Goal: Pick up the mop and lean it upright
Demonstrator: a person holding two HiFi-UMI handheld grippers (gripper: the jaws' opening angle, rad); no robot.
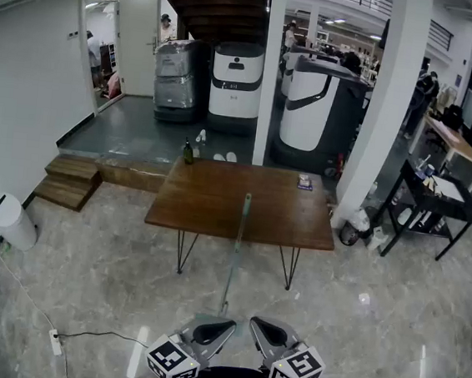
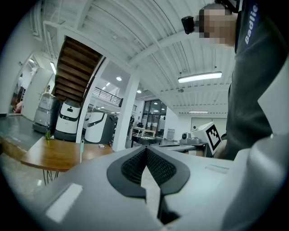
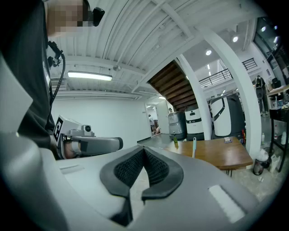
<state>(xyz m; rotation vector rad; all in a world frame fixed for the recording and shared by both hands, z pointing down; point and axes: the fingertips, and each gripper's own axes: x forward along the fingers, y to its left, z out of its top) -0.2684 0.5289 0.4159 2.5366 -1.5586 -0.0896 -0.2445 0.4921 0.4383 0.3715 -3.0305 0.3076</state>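
The mop (image 1: 235,255) stands upright, its thin pole leaning on the front edge of the brown wooden table (image 1: 208,210), with the teal top end over the tabletop. Its foot reaches the floor just ahead of my grippers. The left gripper (image 1: 223,329) and right gripper (image 1: 259,325) are side by side at the bottom of the head view, both shut and empty, clear of the pole. The left gripper view has my shut left gripper (image 2: 146,149) and the mop (image 2: 81,151) far off; the right gripper view has my shut right gripper (image 3: 143,150) and the mop (image 3: 194,147).
A green bottle (image 1: 189,151) and a small book (image 1: 305,182) lie on the table. A white pillar (image 1: 387,108) and a black cart (image 1: 432,200) stand to the right, wooden steps (image 1: 69,181) to the left. A power strip (image 1: 55,342) lies on the floor at lower left.
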